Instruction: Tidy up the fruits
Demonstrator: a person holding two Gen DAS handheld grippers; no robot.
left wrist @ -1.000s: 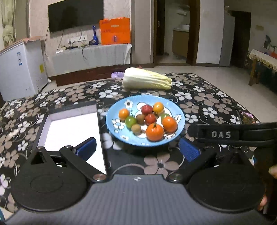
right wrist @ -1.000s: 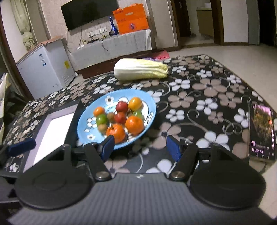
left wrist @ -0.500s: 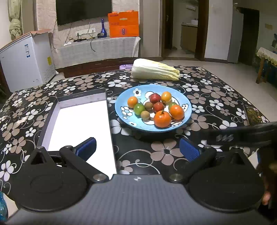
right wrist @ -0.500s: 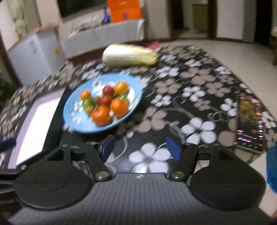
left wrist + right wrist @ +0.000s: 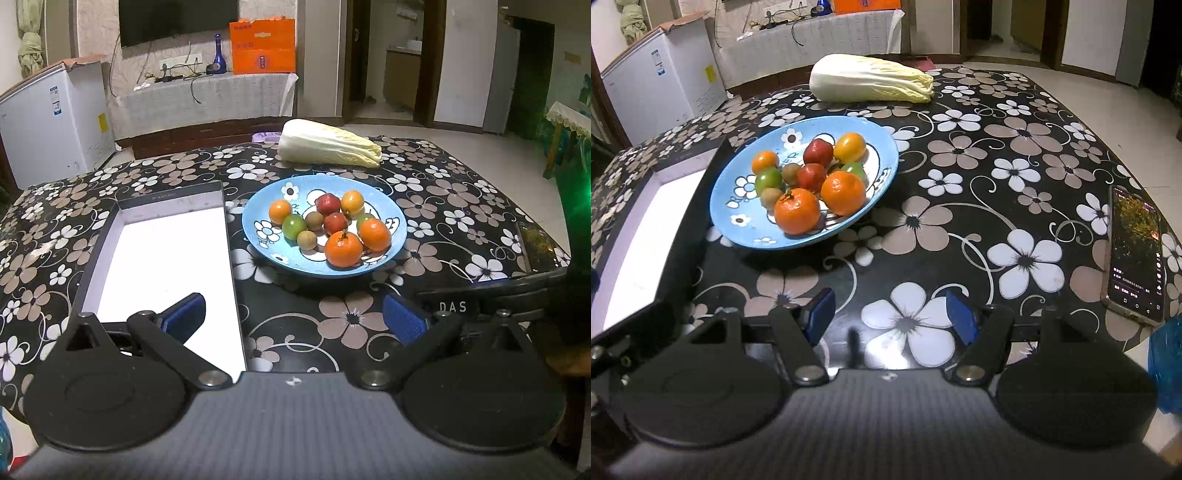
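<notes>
A blue flowered plate (image 5: 258, 229) (image 5: 727, 206) holds several small fruits: orange tangerines (image 5: 343, 248) (image 5: 797, 210), red ones (image 5: 328, 204), green ones (image 5: 294, 226) and brown ones. A shallow black box with a white inside (image 5: 162, 258) (image 5: 631, 243) lies left of the plate. My left gripper (image 5: 293, 319) is open and empty, near the table's front edge, short of the plate. My right gripper (image 5: 890, 319) is open and empty, in front of and right of the plate.
A napa cabbage (image 5: 327, 144) (image 5: 870, 78) lies behind the plate. A phone (image 5: 1136, 251) with its screen lit lies at the table's right edge. The table has a black flowered cloth (image 5: 997, 155). My right gripper's body (image 5: 498, 295) shows at right in the left wrist view.
Both grippers have pulled back from the plate and risen a little. The right one has swung right, so the plate sits further left in its view. Both stay open.
</notes>
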